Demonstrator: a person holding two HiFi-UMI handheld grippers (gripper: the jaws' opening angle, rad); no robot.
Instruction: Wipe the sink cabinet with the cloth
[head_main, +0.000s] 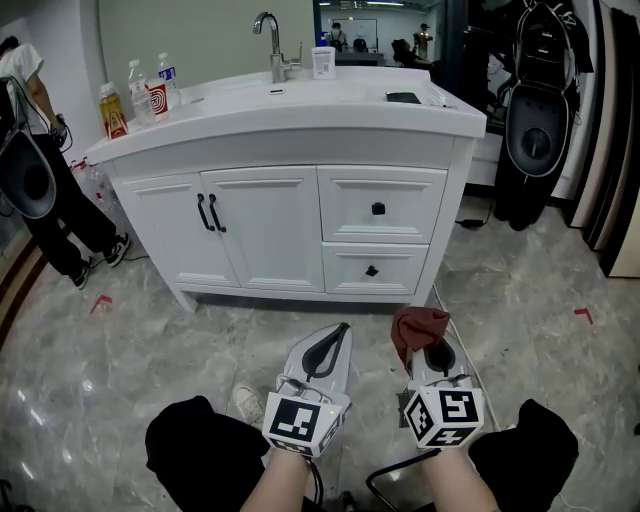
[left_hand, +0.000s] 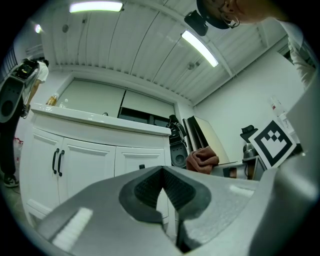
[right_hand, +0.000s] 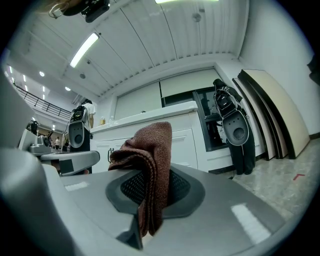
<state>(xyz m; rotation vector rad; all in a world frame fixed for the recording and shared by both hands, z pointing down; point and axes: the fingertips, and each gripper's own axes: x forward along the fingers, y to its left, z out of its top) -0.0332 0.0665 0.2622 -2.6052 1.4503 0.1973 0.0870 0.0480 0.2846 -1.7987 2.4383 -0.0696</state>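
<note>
Bright, even light from ceiling strips (left_hand: 200, 47); gripper views bend strongly (dark corners), near jaws soft.

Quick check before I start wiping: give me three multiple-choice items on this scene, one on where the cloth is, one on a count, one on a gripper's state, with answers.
1. Where is the cloth?
A. on the countertop
B. on the floor
C. in the right gripper

2. How many drawers does the cabinet front have?
A. one
B. two
C. four

3. How do the left gripper's jaws stand?
A. together, nothing between them
B. wide apart
C. shut on a bottle

Answers:
1 C: the right gripper view shows the brown cloth pinched between its jaws.
2 B: two drawers sit one above the other, right of the two doors.
3 A: the left gripper view shows the tips meeting with nothing held.
</note>
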